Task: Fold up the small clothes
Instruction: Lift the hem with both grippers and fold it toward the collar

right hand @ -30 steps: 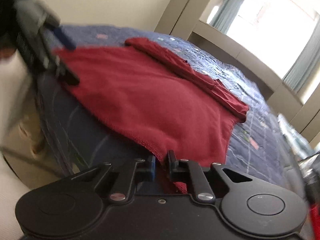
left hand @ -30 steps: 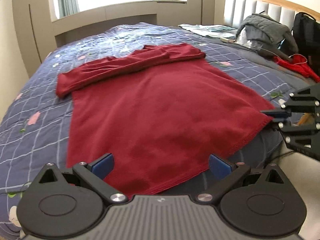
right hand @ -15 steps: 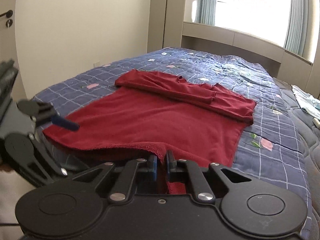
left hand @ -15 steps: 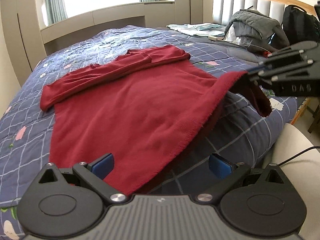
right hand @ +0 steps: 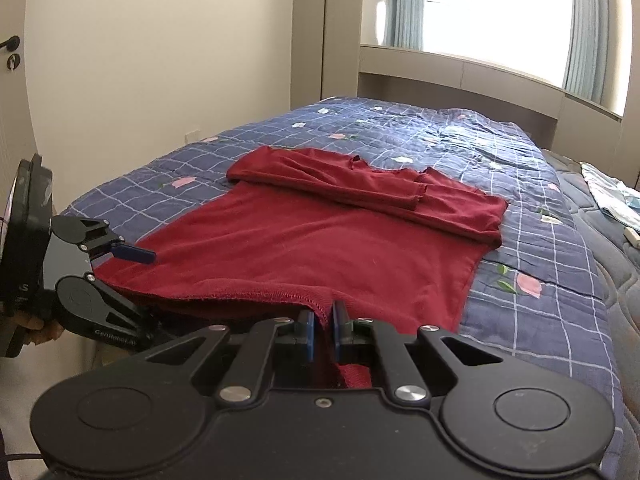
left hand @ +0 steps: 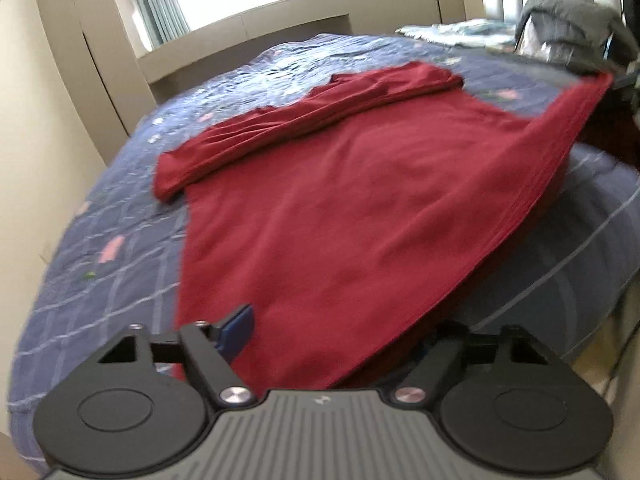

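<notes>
My right gripper (right hand: 322, 320) pinches one bottom corner of the red shirt (right hand: 320, 240) between its blue fingers (right hand: 307, 334), and that corner is lifted off the bed (right hand: 540, 320). My left gripper (left hand: 332, 336) has its fingers (left hand: 239, 329) wide apart around the other bottom edge of the shirt (left hand: 360, 208), one above the cloth and one under it. The rest of the shirt lies flat on the blue checked quilt, with its sleeves folded across the top. A grey jacket (left hand: 576, 20) sits by the headboard.
</notes>
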A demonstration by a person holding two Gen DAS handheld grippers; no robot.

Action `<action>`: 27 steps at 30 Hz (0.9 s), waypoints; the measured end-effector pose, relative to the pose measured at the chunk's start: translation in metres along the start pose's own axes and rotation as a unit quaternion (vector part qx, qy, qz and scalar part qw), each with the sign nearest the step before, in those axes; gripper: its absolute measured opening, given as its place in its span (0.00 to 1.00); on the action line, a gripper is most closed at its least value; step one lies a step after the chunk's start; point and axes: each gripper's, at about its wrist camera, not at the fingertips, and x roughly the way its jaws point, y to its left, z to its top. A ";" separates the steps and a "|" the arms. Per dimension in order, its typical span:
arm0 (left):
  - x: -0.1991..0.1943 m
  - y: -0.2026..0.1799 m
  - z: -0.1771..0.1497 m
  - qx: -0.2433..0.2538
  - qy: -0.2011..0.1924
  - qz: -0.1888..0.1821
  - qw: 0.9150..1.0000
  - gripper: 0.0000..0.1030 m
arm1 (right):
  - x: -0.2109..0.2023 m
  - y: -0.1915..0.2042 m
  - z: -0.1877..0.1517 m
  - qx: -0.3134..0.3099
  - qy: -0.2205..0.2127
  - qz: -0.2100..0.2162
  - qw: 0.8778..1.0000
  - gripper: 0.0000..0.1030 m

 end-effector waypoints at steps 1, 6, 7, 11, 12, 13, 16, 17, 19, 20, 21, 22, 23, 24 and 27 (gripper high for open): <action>0.000 0.002 -0.003 0.007 -0.001 0.007 1.000 0.69 | -0.002 0.000 -0.001 0.000 -0.005 -0.001 1.000 0.08; -0.008 0.006 -0.017 0.050 -0.021 0.034 0.998 0.47 | -0.006 -0.001 0.001 0.001 -0.014 -0.006 1.000 0.08; -0.009 0.005 -0.020 0.064 -0.022 0.039 0.997 0.47 | -0.006 -0.001 0.001 0.002 -0.014 -0.008 1.000 0.08; -0.012 0.001 -0.032 0.112 -0.033 0.050 0.992 0.46 | -0.008 -0.002 0.000 0.005 -0.014 -0.011 1.000 0.08; -0.011 0.000 -0.033 0.118 -0.035 0.051 0.991 0.41 | -0.008 -0.002 0.001 0.005 -0.015 -0.012 1.000 0.08; -0.011 -0.002 -0.034 0.123 -0.035 0.052 0.990 0.33 | -0.008 -0.002 0.001 0.005 -0.015 -0.012 1.000 0.08; -0.012 -0.001 -0.034 0.126 -0.036 0.058 0.990 0.06 | -0.007 0.000 0.000 0.004 -0.013 -0.015 1.000 0.08; -0.013 0.000 -0.034 0.125 -0.039 0.060 0.990 0.05 | -0.007 0.001 0.000 -0.001 -0.012 -0.018 1.000 0.08; -0.018 0.002 -0.033 0.126 -0.046 0.063 0.989 0.04 | -0.006 0.006 -0.002 -0.022 -0.007 -0.028 0.999 0.08; -0.021 0.003 -0.032 0.131 -0.052 0.065 0.988 0.04 | -0.005 0.008 -0.005 -0.032 -0.004 -0.033 0.999 0.08; -0.025 0.003 -0.033 0.137 -0.057 0.068 0.987 0.04 | -0.004 0.010 -0.008 -0.046 0.000 -0.038 0.998 0.08; -0.028 0.005 -0.034 0.146 -0.063 0.069 0.985 0.04 | -0.003 0.012 -0.011 -0.056 0.003 -0.041 0.998 0.08; -0.032 0.006 -0.035 0.161 -0.068 0.071 0.982 0.04 | -0.001 0.015 -0.015 -0.069 0.009 -0.044 0.997 0.08; -0.035 0.005 -0.038 0.175 -0.073 0.071 0.979 0.03 | 0.000 0.019 -0.020 -0.083 0.015 -0.046 0.995 0.07; -0.047 0.007 -0.044 0.205 -0.088 0.069 0.972 0.03 | 0.000 0.033 -0.033 -0.131 0.035 -0.054 0.989 0.05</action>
